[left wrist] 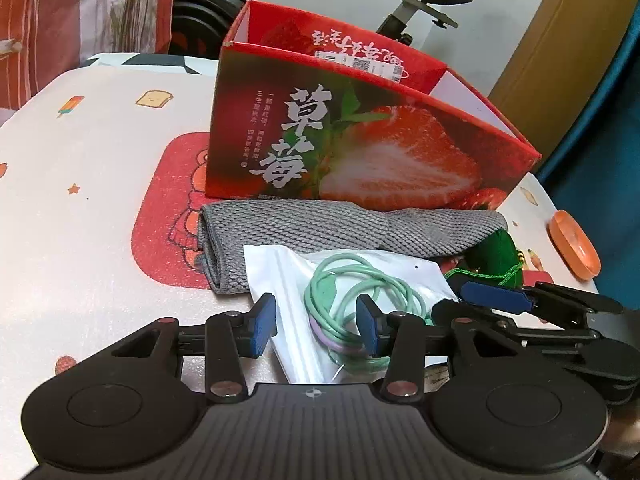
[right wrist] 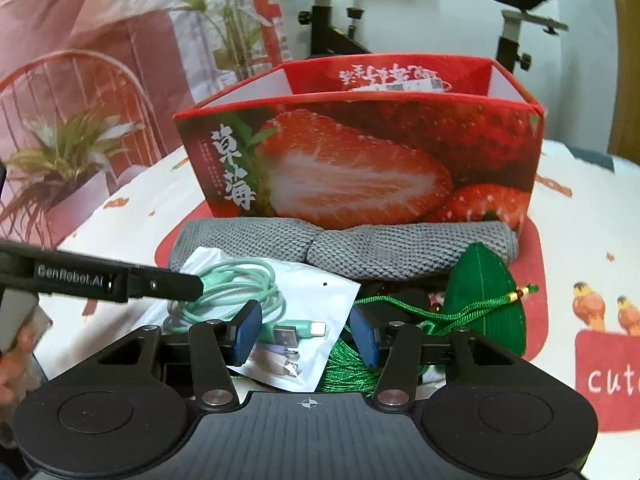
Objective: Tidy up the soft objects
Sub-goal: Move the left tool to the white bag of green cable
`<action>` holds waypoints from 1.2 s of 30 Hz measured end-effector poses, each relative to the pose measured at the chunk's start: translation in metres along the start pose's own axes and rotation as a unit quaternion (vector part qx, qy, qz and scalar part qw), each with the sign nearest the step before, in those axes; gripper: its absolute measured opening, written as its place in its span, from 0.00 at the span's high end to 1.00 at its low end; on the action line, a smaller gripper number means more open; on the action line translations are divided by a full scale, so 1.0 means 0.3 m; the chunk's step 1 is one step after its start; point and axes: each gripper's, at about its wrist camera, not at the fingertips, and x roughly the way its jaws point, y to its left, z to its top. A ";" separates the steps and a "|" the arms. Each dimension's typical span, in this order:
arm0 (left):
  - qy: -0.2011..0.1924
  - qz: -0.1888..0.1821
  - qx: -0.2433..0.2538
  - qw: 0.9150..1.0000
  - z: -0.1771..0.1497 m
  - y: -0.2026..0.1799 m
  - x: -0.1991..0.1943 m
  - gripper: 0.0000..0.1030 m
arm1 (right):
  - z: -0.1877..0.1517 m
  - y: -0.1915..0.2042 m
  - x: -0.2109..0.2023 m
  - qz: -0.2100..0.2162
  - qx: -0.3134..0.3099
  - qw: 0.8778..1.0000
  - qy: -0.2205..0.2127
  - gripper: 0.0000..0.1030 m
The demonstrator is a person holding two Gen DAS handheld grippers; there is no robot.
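A folded grey knitted cloth [left wrist: 320,228] [right wrist: 360,248] lies against the front of an open red strawberry box [left wrist: 360,140] [right wrist: 360,160]. In front of it is a clear bag [left wrist: 280,268] [right wrist: 320,292] holding a coiled mint-green cable [left wrist: 360,280] [right wrist: 236,284]. A green leaf-shaped fabric charm [right wrist: 488,292] [left wrist: 502,256] with a green cord lies to its right. My left gripper [left wrist: 316,324] straddles the bag's left part, jaws apart, the cable between them. My right gripper [right wrist: 306,334] [left wrist: 472,300] straddles the bag's right corner and the green cord, jaws apart. The bag is not crumpled.
The table wears a white cartoon-print cover [left wrist: 100,140] with a red patch under the box. An orange dish [left wrist: 574,244] sits near the right edge. A potted plant [right wrist: 68,152] and red wire rack stand at the left, an exercise bike [right wrist: 328,20] behind.
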 end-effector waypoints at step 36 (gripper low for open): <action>0.011 -0.036 -0.068 0.997 -0.002 0.070 -0.006 0.73 | 0.013 -0.011 0.003 0.033 0.014 0.999 0.024 0.56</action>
